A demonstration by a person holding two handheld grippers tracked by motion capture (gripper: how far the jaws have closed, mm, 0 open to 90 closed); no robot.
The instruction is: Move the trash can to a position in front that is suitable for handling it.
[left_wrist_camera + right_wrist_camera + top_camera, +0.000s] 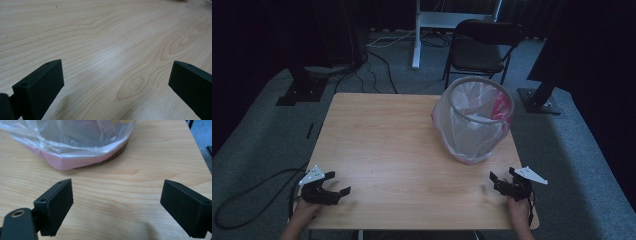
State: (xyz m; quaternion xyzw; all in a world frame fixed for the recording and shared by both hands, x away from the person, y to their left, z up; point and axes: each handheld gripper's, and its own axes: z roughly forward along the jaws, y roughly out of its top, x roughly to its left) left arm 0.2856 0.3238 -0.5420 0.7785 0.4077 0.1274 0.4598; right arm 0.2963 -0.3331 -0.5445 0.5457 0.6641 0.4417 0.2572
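The bagged bin (75,147) stands just ahead of the right gripper (117,202), both grippers' fingers spread, empty.

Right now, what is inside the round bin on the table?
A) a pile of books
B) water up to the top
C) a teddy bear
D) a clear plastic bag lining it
D: a clear plastic bag lines the bin, draped over its rim and down its sides.

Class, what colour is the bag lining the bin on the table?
The bag is clear with pink showing at its base, seen best in the right gripper view.
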